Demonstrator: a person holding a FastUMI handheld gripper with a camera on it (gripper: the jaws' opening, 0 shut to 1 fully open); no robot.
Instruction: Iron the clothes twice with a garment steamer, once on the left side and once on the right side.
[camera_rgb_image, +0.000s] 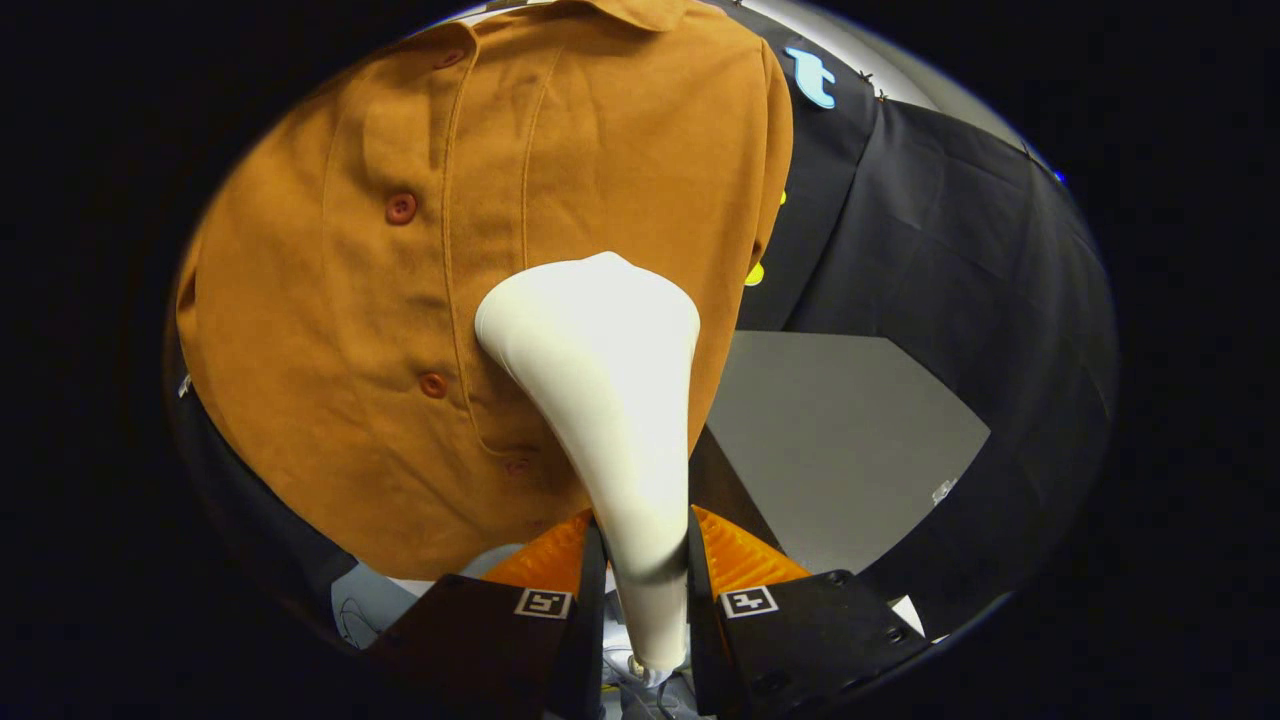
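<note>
Clamped in my claw (640, 545) is the steamer (610, 400): both fingers press on its narrow white neck, one from each side, so the claw stands narrow around it. From between the fingers the neck rises and widens into a broad rounded head, tilted a little to the left. That head lies against the shirt (480, 250), beyond my fingers, just right of the button placket and low on the front panel.

I see the shirt hanging upright, brown-orange, its collar at the top and a row of round buttons (401, 208) running down the placket to the left of the steamer. Behind it hangs the booth's black cloth wall (950, 250). A grey panel (840, 440) lies to the right of the steamer, beyond my right finger.
</note>
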